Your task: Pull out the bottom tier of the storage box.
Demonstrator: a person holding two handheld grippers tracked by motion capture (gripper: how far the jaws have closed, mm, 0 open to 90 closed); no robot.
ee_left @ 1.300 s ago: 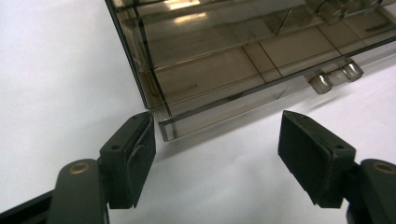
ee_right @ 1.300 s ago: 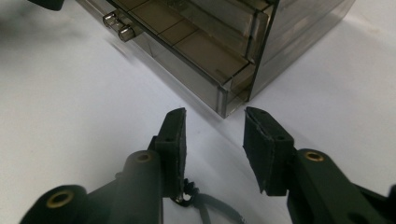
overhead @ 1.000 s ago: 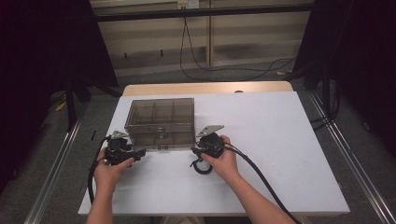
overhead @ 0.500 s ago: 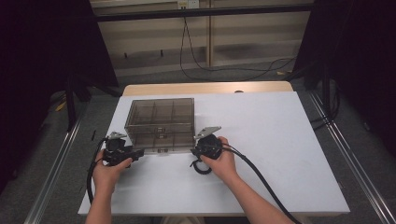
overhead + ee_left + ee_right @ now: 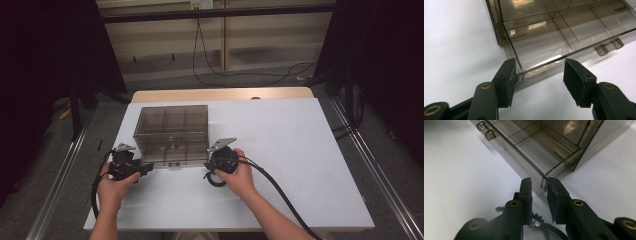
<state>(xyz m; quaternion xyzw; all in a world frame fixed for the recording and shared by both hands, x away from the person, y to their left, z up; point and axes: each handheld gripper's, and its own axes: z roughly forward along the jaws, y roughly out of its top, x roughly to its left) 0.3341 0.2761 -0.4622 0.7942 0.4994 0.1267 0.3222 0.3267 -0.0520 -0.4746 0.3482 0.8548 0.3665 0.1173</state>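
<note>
A smoky clear compartment box sits closed on the white table. My left gripper lies at its front-left corner. In the left gripper view the left gripper has just been closing. The corner of the box is between its jaws, with one pad touching and the other pad clear. My right gripper is at the front-right corner. In the right gripper view the right gripper has just narrowed to a small gap, and the box corner stands at its tips.
Two small latch tabs stick out of the box's front wall, and they show as latch tabs in the right gripper view. A black cable trails right across the table. A wooden strip edges the far side. Metal rails flank the table.
The left gripper has slid a little toward me at the box's front-left corner. The right hand and the box have stayed put.
</note>
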